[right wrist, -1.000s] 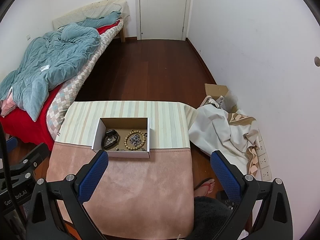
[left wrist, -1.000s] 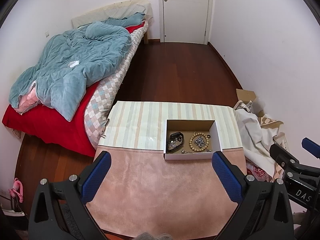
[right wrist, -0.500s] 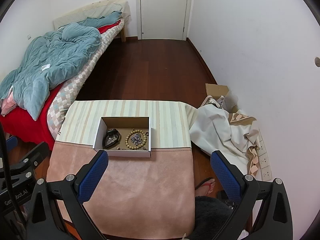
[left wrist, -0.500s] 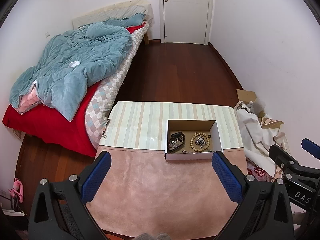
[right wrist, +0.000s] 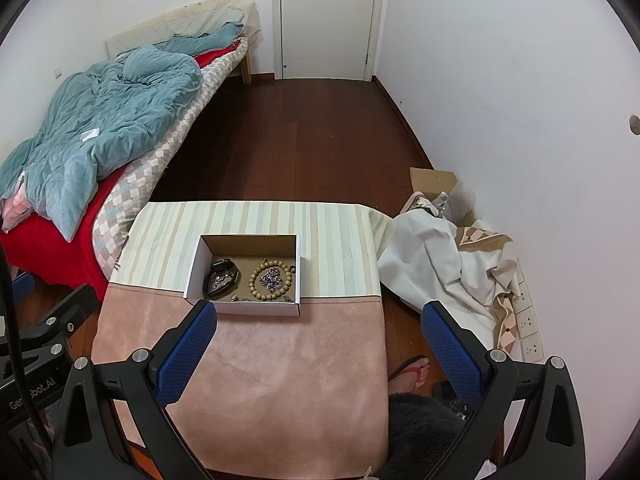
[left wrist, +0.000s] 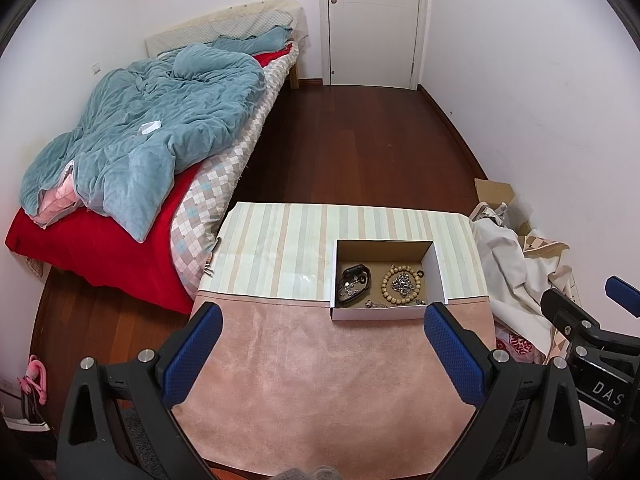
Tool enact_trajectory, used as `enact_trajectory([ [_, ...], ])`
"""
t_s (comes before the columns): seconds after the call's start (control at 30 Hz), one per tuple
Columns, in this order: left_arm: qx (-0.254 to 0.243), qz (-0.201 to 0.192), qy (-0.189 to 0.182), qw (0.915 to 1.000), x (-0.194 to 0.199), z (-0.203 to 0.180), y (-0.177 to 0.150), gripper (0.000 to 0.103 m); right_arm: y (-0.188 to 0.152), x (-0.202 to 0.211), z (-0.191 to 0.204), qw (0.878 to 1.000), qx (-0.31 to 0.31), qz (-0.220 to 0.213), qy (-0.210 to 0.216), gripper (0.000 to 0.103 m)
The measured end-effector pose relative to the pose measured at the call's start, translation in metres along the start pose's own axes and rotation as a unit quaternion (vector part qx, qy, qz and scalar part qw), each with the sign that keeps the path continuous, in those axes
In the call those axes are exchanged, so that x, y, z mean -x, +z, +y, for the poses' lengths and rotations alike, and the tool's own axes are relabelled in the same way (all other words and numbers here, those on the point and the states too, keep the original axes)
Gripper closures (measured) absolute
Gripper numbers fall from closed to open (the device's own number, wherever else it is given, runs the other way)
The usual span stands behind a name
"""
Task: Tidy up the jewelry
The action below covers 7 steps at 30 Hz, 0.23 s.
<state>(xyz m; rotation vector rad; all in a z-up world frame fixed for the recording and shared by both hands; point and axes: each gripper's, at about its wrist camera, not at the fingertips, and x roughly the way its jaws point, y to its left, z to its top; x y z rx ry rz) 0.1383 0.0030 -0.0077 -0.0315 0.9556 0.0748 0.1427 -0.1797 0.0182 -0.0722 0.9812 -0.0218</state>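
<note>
Jewelry — bead bracelet (left wrist: 401, 285), chain, dark piece (left wrist: 353, 283) — all lies inside my cardboard box (left wrist: 386, 313) on the tabletop (left wrist: 320, 376); sorted or awaiting sorting, I cannot tell. Left claw (left wrist: 320, 350) and right claw (right wrist: 320, 344) — both spread, holding nothing.

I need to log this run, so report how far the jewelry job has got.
Done, it seems: bead bracelet, chain and a dark piece lie in the box. In hand: nothing; left tongs and right tongs hang open, empty. Left: nothing on the table outside the box.
</note>
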Motion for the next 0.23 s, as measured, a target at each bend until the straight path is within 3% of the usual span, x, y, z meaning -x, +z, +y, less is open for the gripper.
enact_trajectory([
  [0.23, 0.001, -0.01, -0.008, 0.9999, 0.0017, 0.0025, -0.0019, 0.0, 0.002, -0.002, -0.0006, 1.0, -0.002, 0.003, -0.001, 0.0],
])
